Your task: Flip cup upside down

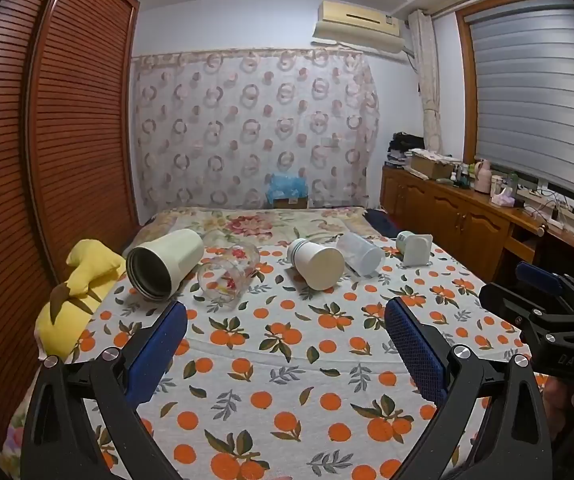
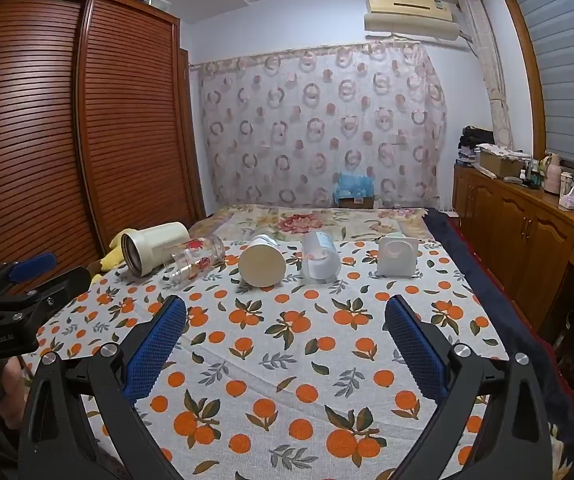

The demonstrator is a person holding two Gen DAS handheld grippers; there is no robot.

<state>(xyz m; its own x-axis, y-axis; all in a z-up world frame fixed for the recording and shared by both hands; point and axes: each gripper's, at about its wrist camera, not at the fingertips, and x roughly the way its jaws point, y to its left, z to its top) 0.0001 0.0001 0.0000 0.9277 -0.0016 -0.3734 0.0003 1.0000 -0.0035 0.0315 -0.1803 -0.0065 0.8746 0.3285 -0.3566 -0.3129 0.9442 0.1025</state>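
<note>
Several cups lie on their sides in a row across the orange-print bedspread (image 1: pixel 287 380). From the left: a cream cup with a dark inside (image 1: pixel 165 264) (image 2: pixel 153 246), a clear glass with red print (image 1: pixel 229 278) (image 2: pixel 199 262), a white paper cup with its base toward me (image 1: pixel 317 262) (image 2: pixel 262 260), a translucent cup (image 1: pixel 359 254) (image 2: pixel 319 255), and a small cup behind a white square piece (image 1: pixel 415 246) (image 2: pixel 397 256). My left gripper (image 1: pixel 287 320) and right gripper (image 2: pixel 287 320) are both open and empty, well short of the row.
A yellow plush toy (image 1: pixel 79 296) lies at the bed's left edge beside the slatted wardrobe (image 1: pixel 67 140). A wooden cabinet (image 2: pixel 527 232) with clutter on top runs along the right. The right gripper's body (image 1: pixel 559 316) shows in the left wrist view.
</note>
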